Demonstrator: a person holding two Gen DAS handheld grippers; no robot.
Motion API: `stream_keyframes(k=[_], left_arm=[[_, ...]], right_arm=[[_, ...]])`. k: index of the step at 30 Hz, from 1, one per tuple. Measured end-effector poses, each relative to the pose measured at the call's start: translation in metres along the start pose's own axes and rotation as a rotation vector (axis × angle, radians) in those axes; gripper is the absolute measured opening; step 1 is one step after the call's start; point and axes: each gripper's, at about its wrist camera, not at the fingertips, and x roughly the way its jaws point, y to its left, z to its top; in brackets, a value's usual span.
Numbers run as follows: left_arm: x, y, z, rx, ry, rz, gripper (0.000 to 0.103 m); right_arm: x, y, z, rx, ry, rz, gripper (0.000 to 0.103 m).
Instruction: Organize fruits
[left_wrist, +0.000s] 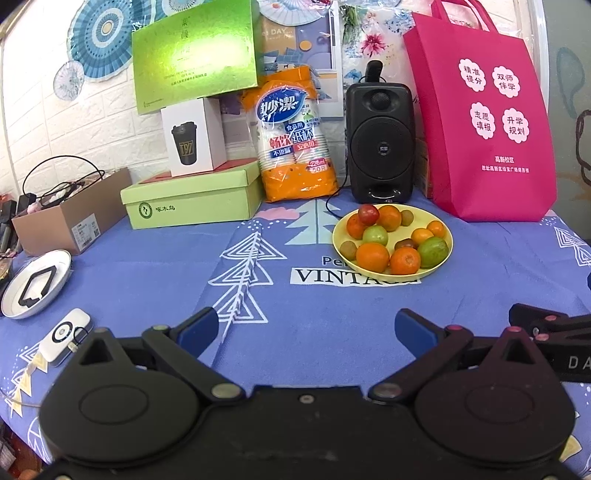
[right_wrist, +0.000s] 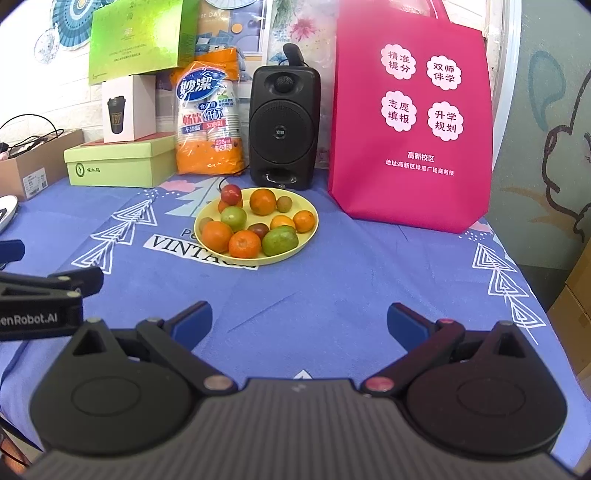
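Left of the yellow plate (left_wrist: 392, 275), well apart from it, the left gripper (left_wrist: 306, 326) hovers over the blue cloth (left_wrist: 147, 288) with jaws spread, holding nothing. The plate itself sits in front of the black speaker (left_wrist: 380, 142), heaped with oranges, green fruit and a red tomato (left_wrist: 368, 214) perched on top. To the plate's right, the right gripper (right_wrist: 300, 319) is equally released and empty. A careless nudge would likely send round fruit rolling off the crowded pile.
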Motion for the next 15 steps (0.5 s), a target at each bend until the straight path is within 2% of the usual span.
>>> stream_keyframes(k=[4, 13, 15], left_arm=[[-0.003, 0.003, 0.001, -0.018, -0.008, 0.000, 0.103], [-0.012, 0.012, 0.004, -0.083, -0.027, -0.108, 0.103], [-0.013, 0.011, 0.003, -0.069, -0.027, -0.092, 0.103]], right_arm=[[0.000, 0.001, 0.000, -0.006, -0.001, 0.004, 0.103], [0.000, 0.000, 0.000, -0.011, -0.002, 0.008, 0.103], [0.000, 0.000, 0.000, -0.011, -0.001, 0.006, 0.103]])
